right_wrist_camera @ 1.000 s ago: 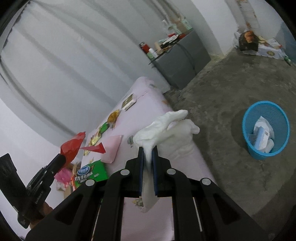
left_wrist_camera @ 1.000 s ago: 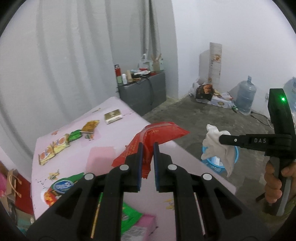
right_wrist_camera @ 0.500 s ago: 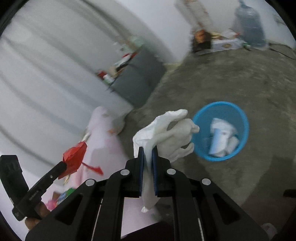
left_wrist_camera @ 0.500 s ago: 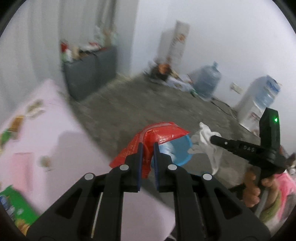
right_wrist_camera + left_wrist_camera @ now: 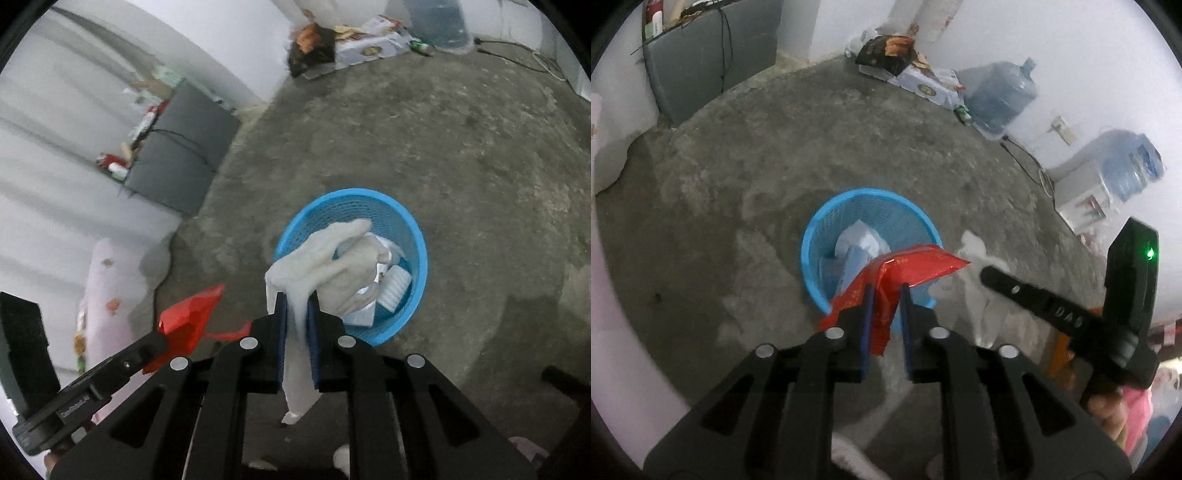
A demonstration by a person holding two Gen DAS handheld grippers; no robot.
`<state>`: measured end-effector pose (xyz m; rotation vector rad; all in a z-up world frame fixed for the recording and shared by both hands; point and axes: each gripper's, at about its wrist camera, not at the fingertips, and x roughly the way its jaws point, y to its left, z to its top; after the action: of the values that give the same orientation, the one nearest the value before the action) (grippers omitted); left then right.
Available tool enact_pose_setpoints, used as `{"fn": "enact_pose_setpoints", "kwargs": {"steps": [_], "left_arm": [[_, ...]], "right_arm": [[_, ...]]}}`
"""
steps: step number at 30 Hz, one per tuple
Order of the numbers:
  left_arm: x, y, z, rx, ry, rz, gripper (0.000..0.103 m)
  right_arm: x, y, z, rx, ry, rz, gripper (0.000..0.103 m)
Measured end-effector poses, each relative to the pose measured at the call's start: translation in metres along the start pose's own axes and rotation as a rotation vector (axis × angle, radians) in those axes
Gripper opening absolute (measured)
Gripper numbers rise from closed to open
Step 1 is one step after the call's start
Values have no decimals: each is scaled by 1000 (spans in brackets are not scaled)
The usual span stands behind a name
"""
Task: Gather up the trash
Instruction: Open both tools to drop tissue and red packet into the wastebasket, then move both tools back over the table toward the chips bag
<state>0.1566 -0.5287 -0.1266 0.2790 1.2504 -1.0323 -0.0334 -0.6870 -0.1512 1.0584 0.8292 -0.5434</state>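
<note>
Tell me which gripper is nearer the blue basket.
Hard to separate. The left gripper, holding the red wrapper, and the right gripper, holding the white tissue, both hover at the blue basket near rim.

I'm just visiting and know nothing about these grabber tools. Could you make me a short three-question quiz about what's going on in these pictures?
1. True or false: the blue basket on the floor already has trash in it.
2. What does the left gripper hold? A) red wrapper B) water jug C) green packet
3. Fill in: the right gripper is shut on a white ____.

Key
1. True; white papers lie inside.
2. A, the red wrapper.
3. Tissue: the crumpled white tissue, seen in front of the basket.
</note>
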Motion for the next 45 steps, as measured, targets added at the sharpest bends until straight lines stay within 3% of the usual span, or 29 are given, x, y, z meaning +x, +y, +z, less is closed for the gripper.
{"fn": "enact_pose_setpoints", "kwargs": {"steps": [1,2,6,13,16,19,24,33,41,45], "left_arm": [[10,0,3,-19,-1,-15,44],[17,2,5,-36,3,-13,58],[24,8,7,-61,1,-9,60],[-1,13,-2,-63,-25,-12,66],[-30,15,-9,-60,-63,-26,67],[-73,14,-20,-44,-131,9,69],[-144,29,-47,-107,-235,42,71],[-270,87,-136,-168,-430,127,76],[-365,157,-242,-266,-546,240,76],[-408,194,-296,-367,-631,318,76]], "right_arm": [[11,-5,4,7,9,-23,37],[18,-10,6,9,12,-48,50],[43,-33,6,37,55,-129,51],[23,-35,-21,71,20,-111,53],[3,-19,-38,53,-12,-103,58],[-20,6,-56,7,-46,-77,63],[-58,50,-83,-83,-86,-13,74],[-93,147,-141,-318,-8,141,75],[-84,225,-201,-510,152,262,75],[-67,258,-223,-573,224,267,75]]}}
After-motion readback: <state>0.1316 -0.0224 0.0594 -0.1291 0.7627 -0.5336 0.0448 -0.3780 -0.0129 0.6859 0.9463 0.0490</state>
